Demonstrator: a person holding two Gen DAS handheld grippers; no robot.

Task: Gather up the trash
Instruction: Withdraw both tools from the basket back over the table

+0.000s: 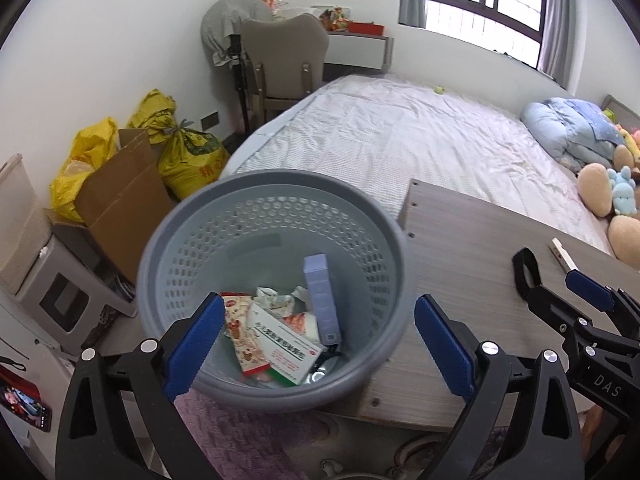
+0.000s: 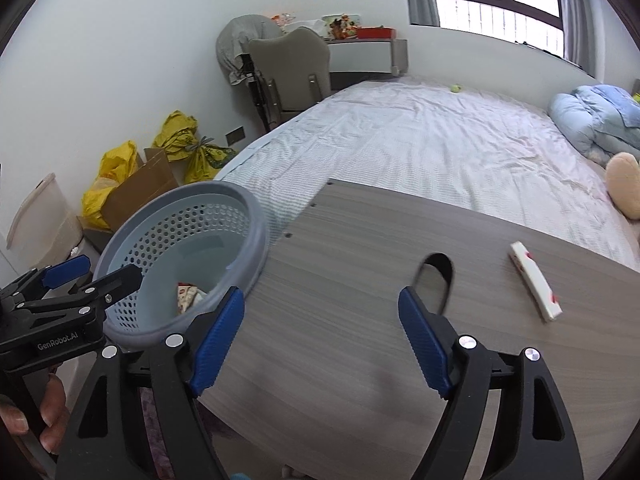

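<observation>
The bed [image 2: 420, 148] fills the back of the room beyond the desk's far edge, with a folded blue quilt [image 2: 596, 120] and soft toys [image 1: 600, 196] toward its head. The desk [image 2: 360, 280], a grey wood-grain board, lies in front of it.

A grey perforated bin [image 1: 276, 216] stands just off the desk's left edge, its rim touching or nearly touching that edge. Inside it lies the collected trash: a white medicine box [image 1: 282, 350] with green print, a tall pale-blue box [image 1: 322, 300] leaning upright, a red-and-cream snack wrapper [image 1: 240, 328] and crumpled paper [image 1: 276, 298].

The left tongs [image 1: 320, 342] hover above the bin's near rim, blue pads spread wide with nothing between them. The right tongs [image 2: 322, 340] hang over the desk's near-left part, also spread and pinching nothing.

Still on the desk, a white strip-shaped packet [image 2: 534, 286] with red marks lies toward the right edge, and a black loop [image 2: 436, 276] rests near the middle, just beyond the right tongs' right-hand pad.

At the lower left corner of the right wrist view, fingers [image 2: 52, 412] wrap the left tongs' handle.
</observation>
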